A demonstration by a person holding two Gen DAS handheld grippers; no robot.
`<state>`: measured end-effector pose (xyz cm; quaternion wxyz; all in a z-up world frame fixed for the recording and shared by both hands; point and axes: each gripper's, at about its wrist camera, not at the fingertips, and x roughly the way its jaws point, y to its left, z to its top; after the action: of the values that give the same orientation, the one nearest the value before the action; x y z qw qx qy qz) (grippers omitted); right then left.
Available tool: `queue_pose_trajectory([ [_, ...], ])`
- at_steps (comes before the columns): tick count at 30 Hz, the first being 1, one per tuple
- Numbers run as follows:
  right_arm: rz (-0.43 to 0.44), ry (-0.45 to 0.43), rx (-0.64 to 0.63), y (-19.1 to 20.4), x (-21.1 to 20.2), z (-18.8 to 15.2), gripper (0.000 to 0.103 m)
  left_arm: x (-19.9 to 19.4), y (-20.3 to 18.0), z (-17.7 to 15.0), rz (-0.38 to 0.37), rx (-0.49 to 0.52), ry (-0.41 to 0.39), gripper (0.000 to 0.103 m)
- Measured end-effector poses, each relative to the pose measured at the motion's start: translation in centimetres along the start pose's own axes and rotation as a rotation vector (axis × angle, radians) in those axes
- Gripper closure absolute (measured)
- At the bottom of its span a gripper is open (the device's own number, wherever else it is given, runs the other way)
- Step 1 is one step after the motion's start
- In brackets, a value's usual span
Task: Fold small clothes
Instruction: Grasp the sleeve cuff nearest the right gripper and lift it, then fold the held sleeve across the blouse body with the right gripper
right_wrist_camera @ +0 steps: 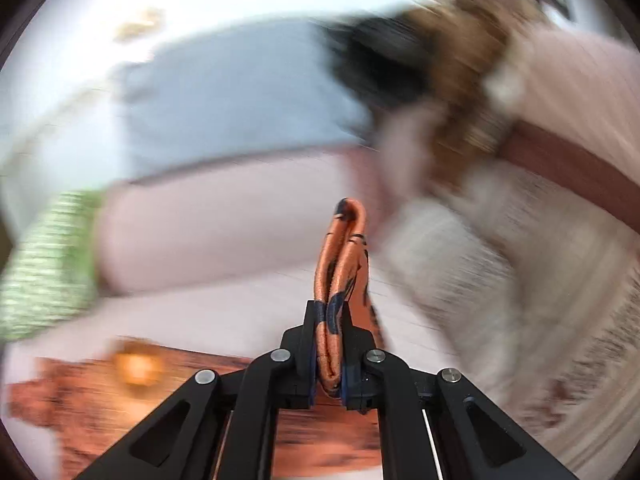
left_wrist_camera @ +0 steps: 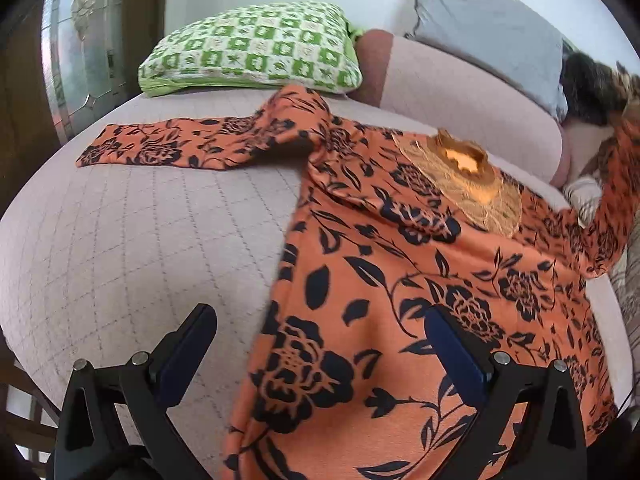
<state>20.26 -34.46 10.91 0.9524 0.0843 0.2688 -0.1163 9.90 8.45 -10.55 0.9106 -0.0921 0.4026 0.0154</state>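
An orange top with black flowers (left_wrist_camera: 400,280) lies spread on the pale quilted bed, gold embroidery at its neck (left_wrist_camera: 468,176). Its left sleeve (left_wrist_camera: 168,146) lies flat out to the left. My left gripper (left_wrist_camera: 320,320) is open just above the garment's lower left edge, one finger over the bed and one over the cloth. My right gripper (right_wrist_camera: 330,316) is shut on a bunched fold of the right sleeve (right_wrist_camera: 344,248) and holds it lifted; that sleeve rises at the right edge of the left wrist view (left_wrist_camera: 616,184). The right wrist view is motion-blurred.
A green checked pillow (left_wrist_camera: 256,52) lies at the head of the bed, a grey pillow (left_wrist_camera: 492,28) to its right. A dark furry thing (left_wrist_camera: 592,84) and patterned bedding (right_wrist_camera: 520,300) lie at the right. Bare quilted bed (left_wrist_camera: 120,248) lies left of the garment.
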Motion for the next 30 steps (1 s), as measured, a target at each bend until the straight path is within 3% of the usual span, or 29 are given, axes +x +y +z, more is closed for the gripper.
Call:
queue_pose_trajectory([
  [3, 0.197, -0.006, -0.017, 10.3, -0.2, -0.5, 0.095, -0.3, 1.1, 0.2, -0.01, -0.036, -0.015, 0.0],
  [6, 0.299, 0.029, -0.015, 17.5, 1.2, -3.4, 0.095, -0.4, 1.9, 0.4, -0.024, -0.071, -0.019, 0.0],
  [9, 0.417, 0.125, -0.035, 24.2, 5.2, -8.5, 0.091, -0.6, 2.2, 0.5, -0.023, -0.073, -0.031, 0.0],
  [10, 0.436, 0.194, -0.069, 26.0, 6.6, -10.8, 0.085, -0.6, 2.2, 0.5, -0.024, -0.07, -0.03, 0.0],
  [11, 0.435, 0.281, -0.083, 27.0, 8.4, -12.8, 0.059, -0.6, 2.2, 0.5, -0.023, -0.065, -0.031, 0.0],
  [12, 0.436, 0.383, -0.085, 27.6, 10.6, -15.5, 0.014, -0.6, 2.1, 0.5, -0.02, -0.06, -0.032, 0.0],
  [13, 0.439, 0.407, -0.074, 27.3, 11.5, -16.7, 0.008, -0.7, 2.1, 0.5, -0.019, -0.056, -0.034, 0.0],
  [18, 0.415, 0.434, 0.011, 20.3, 11.1, -20.3, 0.009, -0.7, 2.0, 0.5, -0.027, -0.06, -0.034, 0.0],
  [22, 0.394, 0.369, 0.053, 12.2, 8.9, -18.3, 0.009, -0.8, 1.4, 1.1, -0.063, -0.07, -0.024, 0.0],
  [24, 0.349, 0.337, 0.12, 7.5, 8.7, -17.1, 0.009, -0.6, 0.6, 2.1, -0.101, -0.068, -0.02, 0.0],
  [27, 0.294, 0.359, 0.286, -0.4, 10.1, -16.7, 0.009, 0.4, -1.3, 5.1, -0.144, -0.027, -0.015, 0.0],
  [28, 0.306, 0.368, 0.322, -1.5, 10.4, -16.7, 0.009, 0.9, -2.1, 6.2, -0.156, -0.012, -0.018, 0.0],
  [30, 0.415, 0.371, 0.394, -4.0, 10.7, -17.0, 0.009, 2.5, -3.7, 8.9, -0.199, 0.015, -0.004, 0.0],
])
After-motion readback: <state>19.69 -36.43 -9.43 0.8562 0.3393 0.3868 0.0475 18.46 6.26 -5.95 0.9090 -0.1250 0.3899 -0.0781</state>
